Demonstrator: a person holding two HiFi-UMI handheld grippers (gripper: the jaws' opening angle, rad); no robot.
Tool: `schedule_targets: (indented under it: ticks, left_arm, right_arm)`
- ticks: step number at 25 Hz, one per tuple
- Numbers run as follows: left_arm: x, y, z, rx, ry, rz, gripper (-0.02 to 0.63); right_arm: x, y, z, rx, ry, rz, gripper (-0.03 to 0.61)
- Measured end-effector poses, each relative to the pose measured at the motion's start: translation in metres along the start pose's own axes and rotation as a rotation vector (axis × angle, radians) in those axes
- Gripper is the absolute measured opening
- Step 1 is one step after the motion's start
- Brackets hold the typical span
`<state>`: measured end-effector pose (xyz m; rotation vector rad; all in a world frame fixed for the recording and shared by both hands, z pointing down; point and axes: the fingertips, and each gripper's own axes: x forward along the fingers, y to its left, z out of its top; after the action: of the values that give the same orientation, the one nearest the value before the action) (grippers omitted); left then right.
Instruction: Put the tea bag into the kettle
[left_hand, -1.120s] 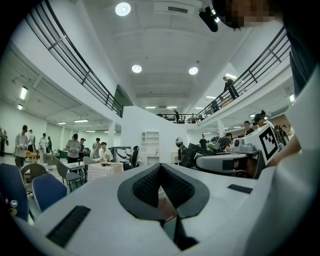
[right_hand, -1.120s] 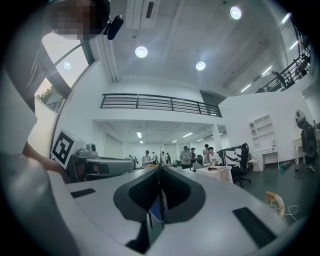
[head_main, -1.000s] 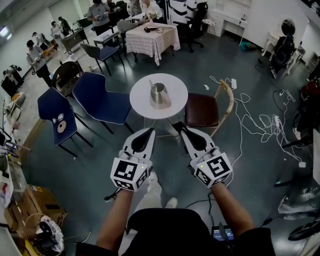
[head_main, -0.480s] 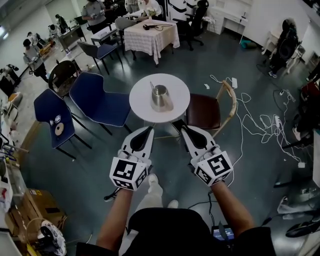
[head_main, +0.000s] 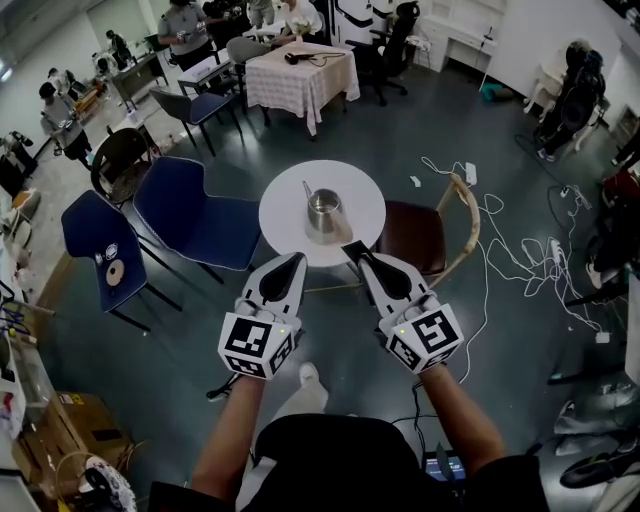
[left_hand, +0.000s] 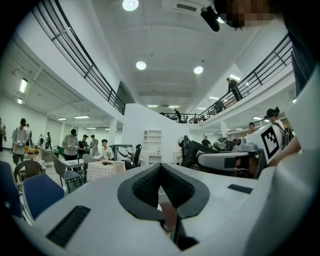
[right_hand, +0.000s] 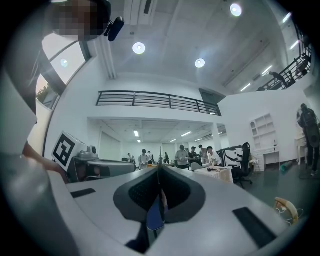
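A steel kettle (head_main: 323, 215) with its lid off stands on a small round white table (head_main: 277, 217) ahead of me in the head view. Both grippers hover side by side at the table's near edge, short of the kettle. My left gripper (head_main: 297, 260) has its jaws together and I see nothing gripped in the left gripper view (left_hand: 160, 167); a brownish shape low in the gap is unclear. My right gripper (head_main: 350, 248) is shut (right_hand: 159, 170) on a small blue flat piece, the tea bag (right_hand: 156, 214), which hangs between the pads.
Two blue chairs (head_main: 195, 212) (head_main: 100, 250) stand left of the table. A brown wooden chair (head_main: 415, 232) is at its right. White cables (head_main: 510, 240) trail over the floor to the right. A cloth-covered table (head_main: 300, 75) and several people are further back.
I have stepped closer: the table and kettle sit lower and nearer in the head view. Both gripper tips now reach the table's near edge. Jaws are unchanged.
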<state>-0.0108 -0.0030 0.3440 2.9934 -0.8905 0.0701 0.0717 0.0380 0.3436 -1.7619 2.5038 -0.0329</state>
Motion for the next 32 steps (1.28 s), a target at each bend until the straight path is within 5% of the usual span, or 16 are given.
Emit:
schedule_targets:
  ticks: [20,32]
  left_arm:
    - [0.080,0.150,-0.005,-0.043,0.015,-0.063,0.009]
    - [0.116,0.193,-0.030,-0.093,0.048,-0.070,0.009]
  right_arm:
    - [0.163,-0.052,-0.012,-0.006,0.052,-0.076,0.017]
    - [0.214,-0.084,-0.036,-0.015,0.116,-0.093,0.017]
